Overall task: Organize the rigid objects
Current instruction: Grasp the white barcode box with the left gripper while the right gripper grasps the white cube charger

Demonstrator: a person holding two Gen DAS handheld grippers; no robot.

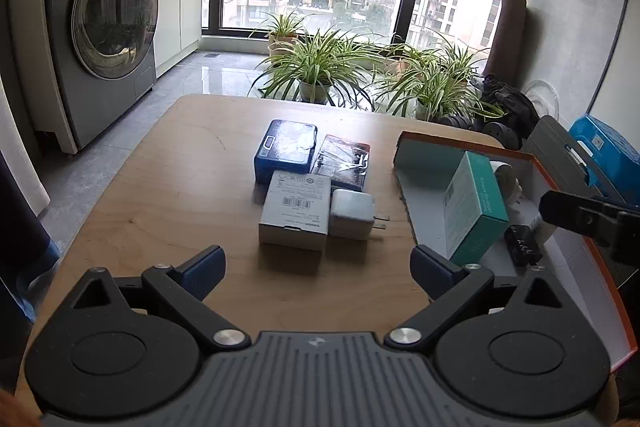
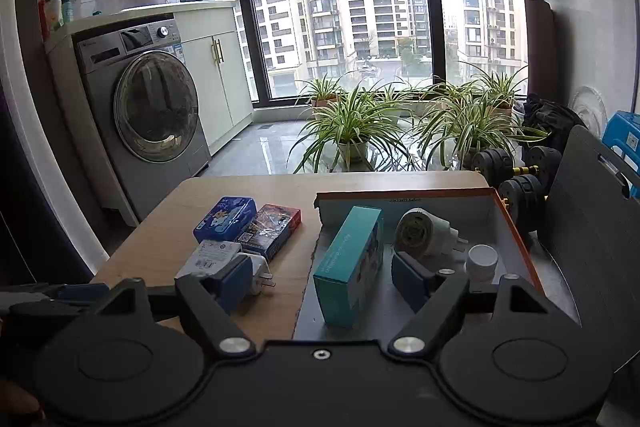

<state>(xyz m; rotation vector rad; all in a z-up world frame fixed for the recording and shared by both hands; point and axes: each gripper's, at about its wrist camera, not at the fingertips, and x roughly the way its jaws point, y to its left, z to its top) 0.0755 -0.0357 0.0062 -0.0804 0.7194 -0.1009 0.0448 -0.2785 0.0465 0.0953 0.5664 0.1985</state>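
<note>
Hiding from the left wrist: white cap (image 2: pixel 483 259) inside tray (image 2: pixel 448 205).

Both wrist cameras look forward and slightly down over the wooden table (image 1: pixel 160 187) toward the window (image 2: pixel 340 27). The left view sits close to the table's near edge; the right view hangs above the orange-rimmed box (image 2: pixel 516 227). Both views share the table, box and washing machine (image 1: pixel 104 27).

Blue tin (image 1: pixel 287 151), red box (image 1: pixel 343 163), grey box (image 1: pixel 295 213) and white charger (image 1: pixel 354 214) cluster flat on the table; teal box (image 2: pixel 350 267) stands inside the orange-rimmed tray (image 2: pixel 516 227).
</note>
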